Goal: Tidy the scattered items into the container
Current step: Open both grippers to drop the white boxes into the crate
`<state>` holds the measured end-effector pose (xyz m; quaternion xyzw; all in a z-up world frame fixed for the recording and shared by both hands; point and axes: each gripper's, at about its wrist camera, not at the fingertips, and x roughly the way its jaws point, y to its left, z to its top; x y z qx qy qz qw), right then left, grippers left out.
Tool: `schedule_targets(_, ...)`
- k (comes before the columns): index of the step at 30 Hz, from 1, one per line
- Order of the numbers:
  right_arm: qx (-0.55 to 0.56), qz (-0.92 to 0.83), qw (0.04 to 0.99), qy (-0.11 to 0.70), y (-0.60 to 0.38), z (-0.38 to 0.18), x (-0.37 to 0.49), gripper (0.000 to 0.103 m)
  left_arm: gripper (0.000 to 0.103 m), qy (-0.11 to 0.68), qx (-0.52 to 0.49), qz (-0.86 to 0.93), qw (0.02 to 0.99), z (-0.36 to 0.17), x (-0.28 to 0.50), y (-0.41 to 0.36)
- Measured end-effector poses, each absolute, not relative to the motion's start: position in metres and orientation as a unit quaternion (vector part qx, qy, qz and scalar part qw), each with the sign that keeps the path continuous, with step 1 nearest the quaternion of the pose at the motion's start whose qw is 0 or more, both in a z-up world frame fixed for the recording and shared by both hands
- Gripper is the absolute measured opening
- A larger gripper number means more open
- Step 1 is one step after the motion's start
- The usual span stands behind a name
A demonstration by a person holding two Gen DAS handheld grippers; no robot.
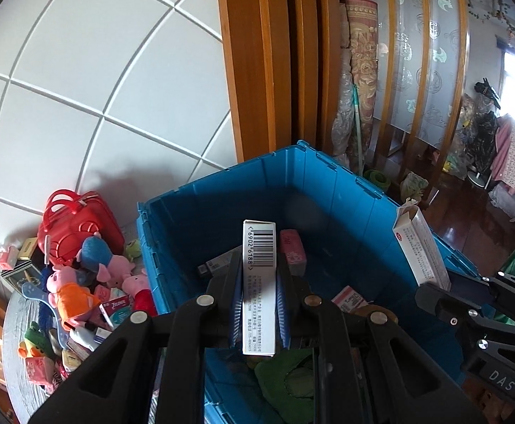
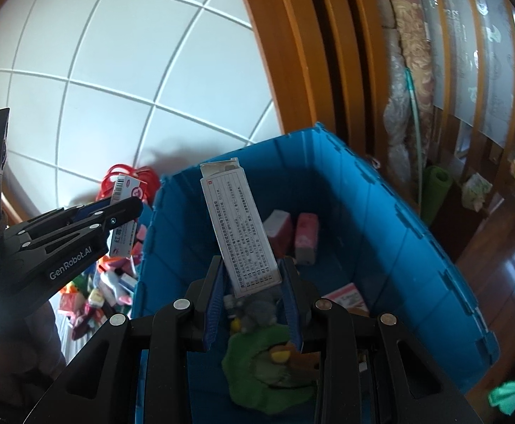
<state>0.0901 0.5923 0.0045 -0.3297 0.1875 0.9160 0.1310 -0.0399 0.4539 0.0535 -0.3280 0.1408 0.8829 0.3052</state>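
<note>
Two grippers hang over the blue crate [image 1: 328,190], each clamped on a small carton. The left gripper [image 1: 259,304] pinches a narrow white box with a barcode [image 1: 259,265] between its blue pads, the box standing upright and pointing forward over the crate's interior. The right gripper [image 2: 252,304] is closed on a white medicine box printed with dense text [image 2: 243,233], which leans a little to the left, its top flap open; in the left wrist view this same box shows above the crate's right-hand wall.

Inside the crate lie a pink packet [image 2: 306,236], a red-and-white box [image 2: 347,296] near the right wall, a dark box [image 1: 218,265] and, nearest the cameras, a green plush toy [image 2: 268,364].

Left of the crate, a grey worktop [image 1: 20,364] carries the scattered pile: pink pig plush toys [image 1: 70,282], a red bag [image 1: 77,226] standing against the white panelled wall [image 1: 98,70], and assorted small boxes and toys mixed together.

Behind the crate rise an orange wooden door frame [image 1: 257,60] and a rolled patterned mat [image 1: 361,63].
</note>
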Motion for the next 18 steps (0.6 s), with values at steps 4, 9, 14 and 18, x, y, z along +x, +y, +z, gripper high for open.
schedule_targets(4, -0.33, 0.915, 0.137, 0.187, 0.596, 0.006, 0.089, 0.031, 0.017, 0.139, -0.326, 0.881, 0.313, 0.056, -0.043, 0.46)
schedule_targets(9, -0.33, 0.914, 0.153, 0.178, 0.597, 0.01, 0.086, 0.073, 0.071, 0.143, -0.317, 0.882, 0.317, 0.062, -0.043, 0.469)
schedule_targets(14, -0.315, 0.917, 0.16, 0.186, 0.602, 0.013, 0.091, 0.084, 0.089, 0.144, -0.311, 0.885, 0.316, 0.062, -0.044, 0.469)
schedule_targets(18, -0.313, 0.917, 0.159, 0.19, 0.604, 0.015, 0.093, 0.084, 0.089, 0.146, -0.314, 0.886, 0.308, 0.06, -0.048, 0.465)
